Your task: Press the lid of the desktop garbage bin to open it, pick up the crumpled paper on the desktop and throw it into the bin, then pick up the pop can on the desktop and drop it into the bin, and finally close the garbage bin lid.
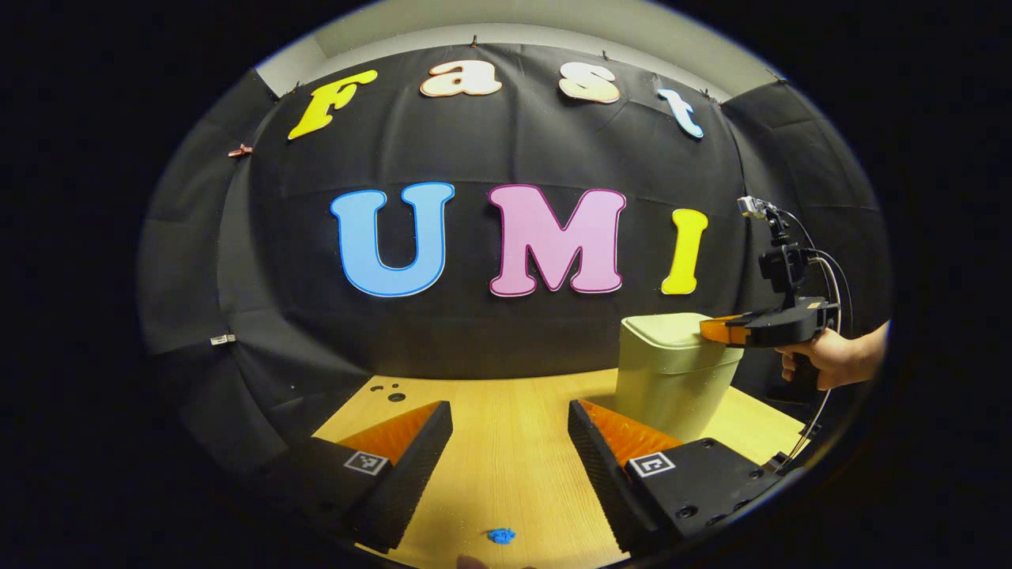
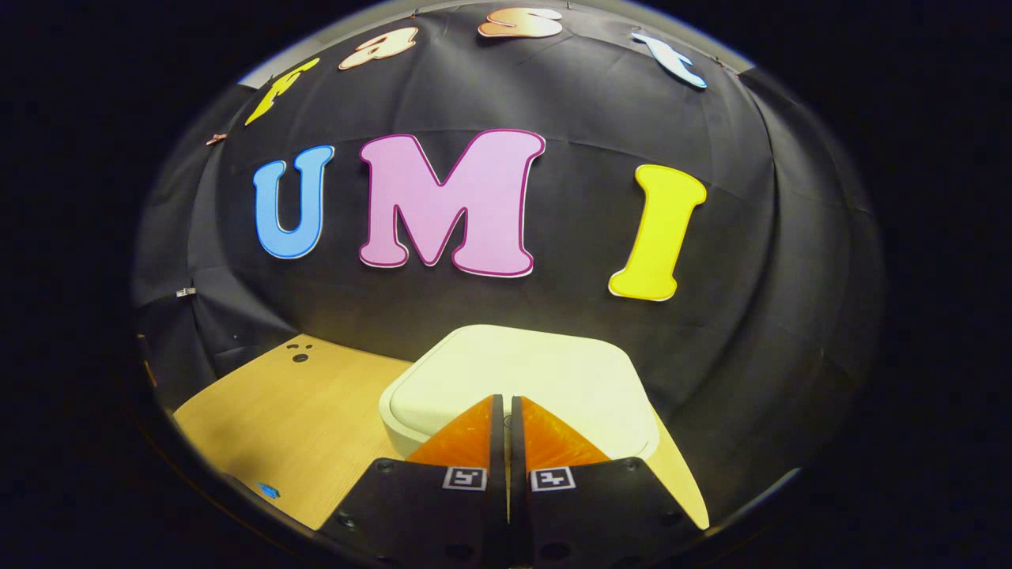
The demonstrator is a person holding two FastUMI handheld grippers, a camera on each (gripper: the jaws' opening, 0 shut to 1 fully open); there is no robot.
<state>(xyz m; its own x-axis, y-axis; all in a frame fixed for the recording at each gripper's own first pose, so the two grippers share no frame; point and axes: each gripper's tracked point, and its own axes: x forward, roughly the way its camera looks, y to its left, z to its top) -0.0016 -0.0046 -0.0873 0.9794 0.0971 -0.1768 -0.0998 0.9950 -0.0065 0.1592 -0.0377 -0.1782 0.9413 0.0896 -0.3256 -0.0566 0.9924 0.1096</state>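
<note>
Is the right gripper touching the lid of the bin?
Touching. In the left gripper view, the right gripper rests its tips on the closed lid with no gap.

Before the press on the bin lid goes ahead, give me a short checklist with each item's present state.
1. Lid down on the garbage bin: ok.
2. Right gripper shut, fingers together over the lid: ok.
3. Right gripper touching the lid: cannot tell.
4. Left gripper open and apart from the bin: ok.
5. Bin upright on the table: ok.
6. Crumpled paper and pop can located: cannot tell.
</note>
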